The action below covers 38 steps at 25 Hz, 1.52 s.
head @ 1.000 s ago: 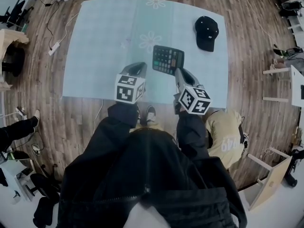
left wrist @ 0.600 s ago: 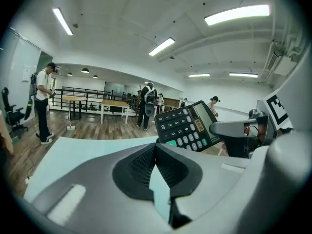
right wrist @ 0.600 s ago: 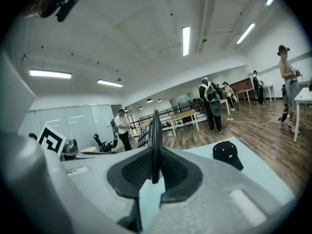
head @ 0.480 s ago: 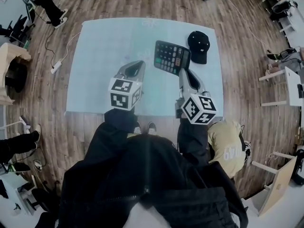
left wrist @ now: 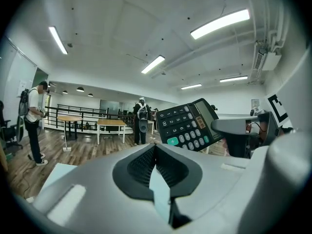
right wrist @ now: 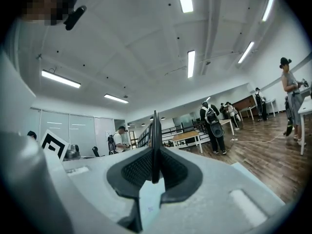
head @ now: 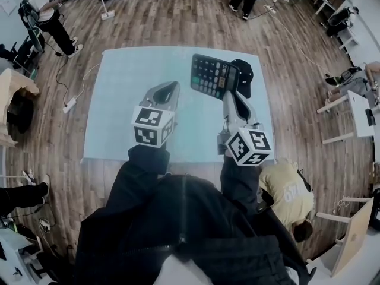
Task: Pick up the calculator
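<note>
The calculator (head: 212, 76) hides the left part of the black cap (head: 244, 76); in the right gripper view it shows edge-on only, its keys out of sight

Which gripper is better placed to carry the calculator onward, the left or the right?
Right. The right gripper is shut on the calculator, which stands edge-on between its jaws, lifted above the table. The left gripper is shut, empty, beside it.
</note>
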{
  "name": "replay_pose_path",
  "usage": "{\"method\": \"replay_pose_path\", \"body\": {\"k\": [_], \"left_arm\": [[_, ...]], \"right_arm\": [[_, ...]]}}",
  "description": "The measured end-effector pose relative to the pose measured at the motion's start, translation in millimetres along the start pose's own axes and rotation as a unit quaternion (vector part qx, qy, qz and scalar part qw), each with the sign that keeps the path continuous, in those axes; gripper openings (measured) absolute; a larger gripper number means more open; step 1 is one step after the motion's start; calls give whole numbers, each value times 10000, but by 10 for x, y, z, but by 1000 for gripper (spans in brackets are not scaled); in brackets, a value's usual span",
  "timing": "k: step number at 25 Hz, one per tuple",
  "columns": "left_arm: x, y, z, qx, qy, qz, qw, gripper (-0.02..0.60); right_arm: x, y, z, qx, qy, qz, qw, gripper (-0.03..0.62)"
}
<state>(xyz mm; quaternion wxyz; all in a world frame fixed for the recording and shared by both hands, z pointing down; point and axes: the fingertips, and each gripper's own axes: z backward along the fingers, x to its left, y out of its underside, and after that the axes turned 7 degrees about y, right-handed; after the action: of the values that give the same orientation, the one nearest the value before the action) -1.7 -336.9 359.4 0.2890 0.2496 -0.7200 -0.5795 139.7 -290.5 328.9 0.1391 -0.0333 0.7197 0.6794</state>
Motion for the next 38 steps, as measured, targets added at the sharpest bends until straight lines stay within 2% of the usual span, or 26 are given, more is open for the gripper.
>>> {"method": "replay_pose_path", "body": {"k": [17, 38], "left_arm": [[-97, -473, 60, -436, 64, -355, 9984, -3], [-64, -467, 13, -475, 62, -368, 9982, -3]], "right_arm": [[169, -443, 52, -657, -115, 194, 9976, 38], [193, -566, 70, -940, -88, 348, 9949, 38]]}}
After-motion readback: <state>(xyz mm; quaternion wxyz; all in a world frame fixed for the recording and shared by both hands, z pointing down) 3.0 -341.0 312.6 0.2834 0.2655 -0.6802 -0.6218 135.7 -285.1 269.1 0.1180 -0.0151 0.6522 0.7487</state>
